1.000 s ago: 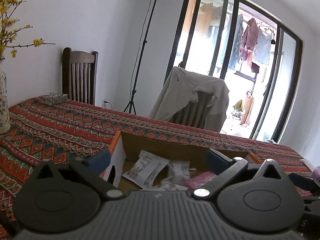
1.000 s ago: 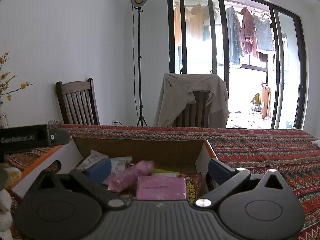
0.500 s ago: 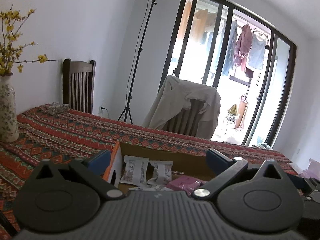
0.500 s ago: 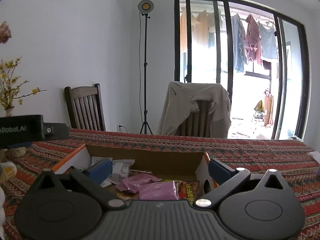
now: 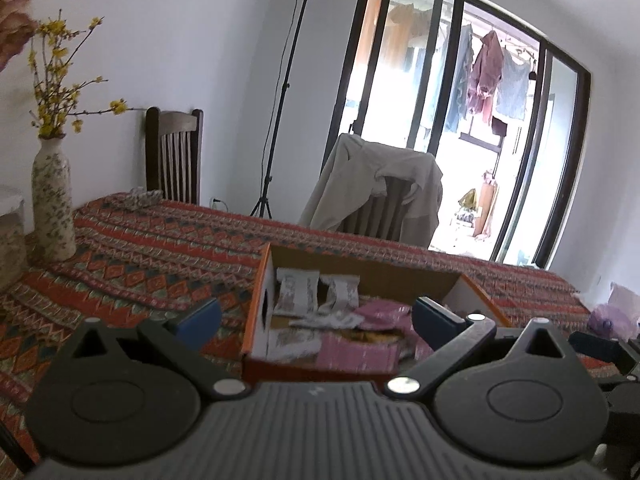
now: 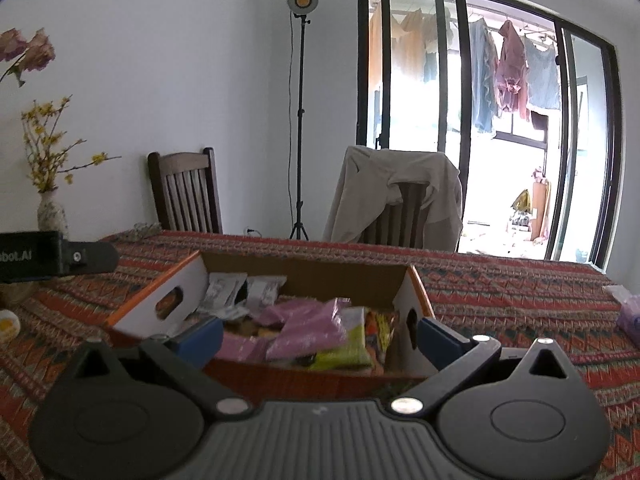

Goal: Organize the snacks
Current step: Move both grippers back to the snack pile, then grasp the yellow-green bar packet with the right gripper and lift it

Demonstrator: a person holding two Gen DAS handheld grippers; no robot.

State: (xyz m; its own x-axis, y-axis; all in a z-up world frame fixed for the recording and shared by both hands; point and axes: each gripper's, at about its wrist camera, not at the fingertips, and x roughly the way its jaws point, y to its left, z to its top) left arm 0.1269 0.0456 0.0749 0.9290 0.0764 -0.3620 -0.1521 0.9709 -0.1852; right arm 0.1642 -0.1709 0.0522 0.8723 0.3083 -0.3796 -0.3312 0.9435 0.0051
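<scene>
Cardboard box [image 6: 304, 276] w/ orange rim stands on the patterned tablecloth [image 6: 500, 292], full of snacks: pink packets [image 6: 308, 328], white sachets [image 6: 228, 288]. Left gripper [image 5: 316, 316] and right gripper [image 6: 320, 334] hang before it, both w/ fingers spread apart, holding nothing.

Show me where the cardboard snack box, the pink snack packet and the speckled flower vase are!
Orange-edged cardboard snack box [image 6: 152, 312]: right wrist view, white left wall.
Pink plastic snack packet [image 6: 308, 330]: right wrist view, middle of wrapper.
Speckled ceramic flower vase [image 5: 52, 200]: left wrist view, middle of body.
</scene>
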